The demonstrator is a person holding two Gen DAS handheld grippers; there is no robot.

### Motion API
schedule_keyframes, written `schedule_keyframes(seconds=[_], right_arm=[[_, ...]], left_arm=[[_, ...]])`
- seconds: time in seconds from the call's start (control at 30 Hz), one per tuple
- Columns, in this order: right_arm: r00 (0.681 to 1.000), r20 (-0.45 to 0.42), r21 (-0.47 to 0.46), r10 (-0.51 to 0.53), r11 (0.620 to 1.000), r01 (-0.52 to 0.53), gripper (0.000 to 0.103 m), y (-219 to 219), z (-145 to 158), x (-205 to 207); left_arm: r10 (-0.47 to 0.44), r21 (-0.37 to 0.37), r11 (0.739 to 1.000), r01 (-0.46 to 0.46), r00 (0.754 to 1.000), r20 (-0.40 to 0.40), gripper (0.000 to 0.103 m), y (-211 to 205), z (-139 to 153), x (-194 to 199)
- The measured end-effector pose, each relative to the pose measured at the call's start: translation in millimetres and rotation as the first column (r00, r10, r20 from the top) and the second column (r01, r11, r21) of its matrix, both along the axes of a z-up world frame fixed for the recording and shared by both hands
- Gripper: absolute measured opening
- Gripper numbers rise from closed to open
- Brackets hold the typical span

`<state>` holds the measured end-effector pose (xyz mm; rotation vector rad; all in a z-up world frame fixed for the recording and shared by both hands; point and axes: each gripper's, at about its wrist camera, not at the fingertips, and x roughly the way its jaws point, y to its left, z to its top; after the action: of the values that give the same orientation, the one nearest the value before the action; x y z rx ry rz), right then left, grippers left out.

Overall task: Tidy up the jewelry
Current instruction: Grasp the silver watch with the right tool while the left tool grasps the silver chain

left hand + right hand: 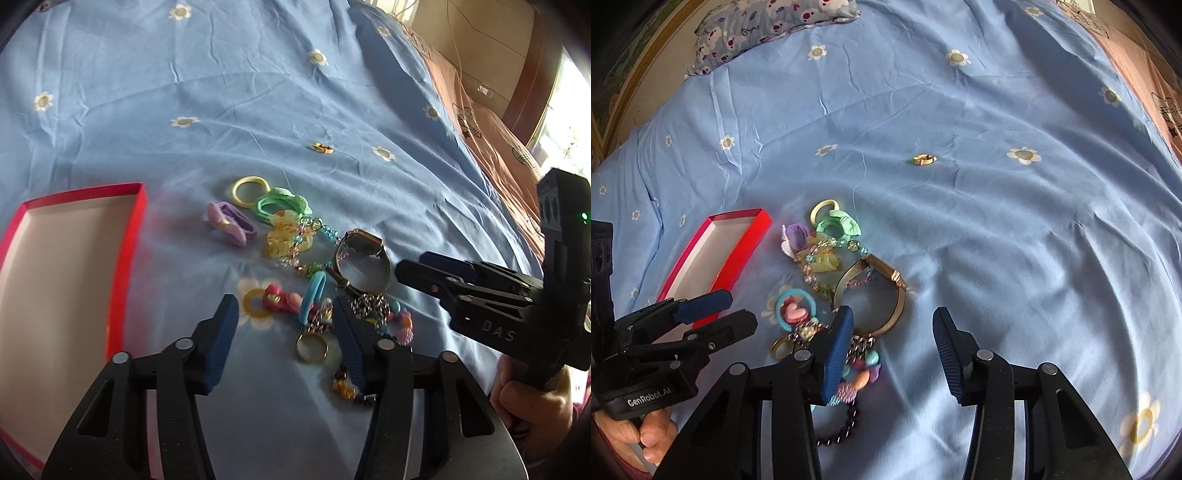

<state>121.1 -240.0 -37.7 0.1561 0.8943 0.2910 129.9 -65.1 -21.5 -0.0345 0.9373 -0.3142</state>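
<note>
— How far along are you?

— Barely begun, I'd say. The red box point(70, 258) holds nothing yet, and the whole pile lies on the bed point(221, 92) just right of the box.

— What's in the pile?

— Nearest the box, a purple clip point(231, 223) and a yellow ring point(250, 190). Farther from it, green ties point(282, 206), a watch point(364, 264), a blue hoop point(313, 295), a gold ring point(312, 346), and beads under my fingers that I can't sort out; the view blurs there. One small ring point(924, 159) sits well apart from the box, alone.

— And your hands?

— My left hand-held gripper point(286, 332) hangs wide open over the near edge of the pile, gripping nothing. My right hand-held gripper point(892, 332) is spread just as wide, empty too, beside the watch on the side away from the box.

— So what remains?

— Everything, I reckon: each piece still has to go into the box.
</note>
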Motion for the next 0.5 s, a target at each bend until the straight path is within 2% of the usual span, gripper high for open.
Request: schedule_keyframes(seconds=[0.2, 0.3, 0.33, 0.37, 0.5], right_arm=[[0.999, -0.02, -0.021, 0.027, 0.999, -0.027, 0.04, 10.5, -9.8, 27.6], [0.999, -0.018, -0.044, 0.046, 0.998, -0.046, 0.031, 17.3, -13.5, 37.8], [0.998, -0.022, -0.044, 0.051, 0.998, -0.051, 0.022, 18.5, -15.0, 39.4], [0.998, -0.029, -0.04, 0.058, 0.997, -0.059, 0.017, 19.7, -17.2, 41.9], [0.998, -0.024, -0.038, 0.059, 0.998, -0.06, 0.013, 19.9, -18.3, 42.5]], left_arm=[[-0.06, -0.018, 0.998, 0.06, 0.998, -0.036, 0.025, -9.6, -11.0, 14.6], [-0.086, -0.03, 0.996, 0.085, 0.995, -0.053, 0.008, -13.1, -16.2, 18.3], [-0.092, -0.032, 0.995, 0.091, 0.994, -0.054, 0.004, -13.1, -17.3, 18.5], [-0.094, -0.032, 0.995, 0.093, 0.994, -0.052, 0.005, -12.6, -17.6, 18.7], [-0.078, -0.053, 0.996, 0.076, 0.996, -0.043, 0.004, -3.1, -13.1, 17.1]])
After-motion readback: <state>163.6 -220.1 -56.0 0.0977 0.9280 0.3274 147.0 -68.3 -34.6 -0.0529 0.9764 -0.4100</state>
